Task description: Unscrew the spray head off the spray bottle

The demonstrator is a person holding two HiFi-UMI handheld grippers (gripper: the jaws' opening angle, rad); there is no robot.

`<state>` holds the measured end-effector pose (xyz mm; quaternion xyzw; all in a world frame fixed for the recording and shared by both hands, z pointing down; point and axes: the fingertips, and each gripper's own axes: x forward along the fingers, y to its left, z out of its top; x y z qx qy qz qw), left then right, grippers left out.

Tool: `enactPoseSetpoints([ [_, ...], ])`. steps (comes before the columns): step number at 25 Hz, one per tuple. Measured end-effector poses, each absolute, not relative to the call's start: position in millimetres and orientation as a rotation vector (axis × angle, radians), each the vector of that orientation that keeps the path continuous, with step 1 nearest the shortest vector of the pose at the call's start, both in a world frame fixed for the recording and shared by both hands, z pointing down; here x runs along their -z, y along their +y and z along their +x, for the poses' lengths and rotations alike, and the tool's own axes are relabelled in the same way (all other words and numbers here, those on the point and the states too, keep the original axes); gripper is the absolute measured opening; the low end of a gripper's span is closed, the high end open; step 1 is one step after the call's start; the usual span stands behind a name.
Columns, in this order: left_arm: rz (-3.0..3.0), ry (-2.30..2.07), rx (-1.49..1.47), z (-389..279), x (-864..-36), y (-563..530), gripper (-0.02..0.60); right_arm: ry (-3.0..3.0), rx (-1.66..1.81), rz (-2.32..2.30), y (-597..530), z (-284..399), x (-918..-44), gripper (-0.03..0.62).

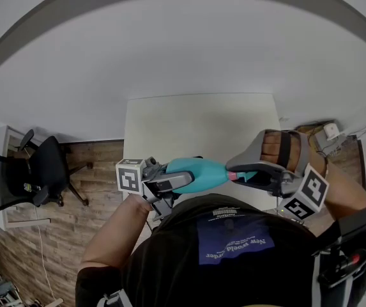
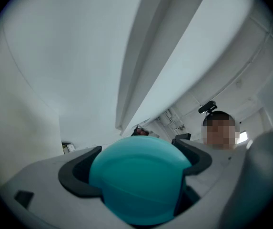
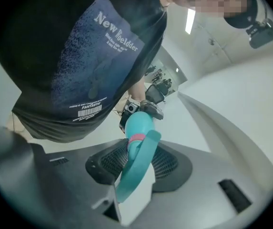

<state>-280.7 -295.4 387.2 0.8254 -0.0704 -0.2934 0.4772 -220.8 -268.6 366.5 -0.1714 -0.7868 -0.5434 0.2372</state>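
Observation:
A teal spray bottle (image 1: 198,173) is held level in the air in front of the person's chest. My left gripper (image 1: 165,183) is shut on the bottle's body; in the left gripper view the round teal base (image 2: 138,185) fills the space between the dark pads. My right gripper (image 1: 254,173) is shut on the spray head (image 3: 135,175) at the other end. There the pink collar (image 3: 136,138) sits at the neck, and the teal trigger and white head lie between the ribbed pads (image 3: 108,163).
A white table (image 1: 202,126) lies below and beyond the bottle. A black office chair (image 1: 36,171) stands on the wood floor at the left. The person's dark shirt (image 1: 234,242) is close behind both grippers.

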Motion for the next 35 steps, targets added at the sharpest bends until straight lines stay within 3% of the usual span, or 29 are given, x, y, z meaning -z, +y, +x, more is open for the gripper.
enactPoseSetpoints([
  [8,1.941,-0.163,0.755,-304.9,-400.7,-300.8,0.492,-2.011,1.665,-0.453,-280.4,-226.8,-360.5,0.135],
  [17,1.998,-0.19,0.798,-343.6,-391.9,-309.5,0.492,-2.104,1.511,-0.44,-299.7,-246.1,-352.5,0.135],
  [35,2.068,-0.518,0.988,-373.7,-387.7,-313.4,0.492,-2.544,0.949,-0.237,-329.8,-180.0,-343.8,0.135],
])
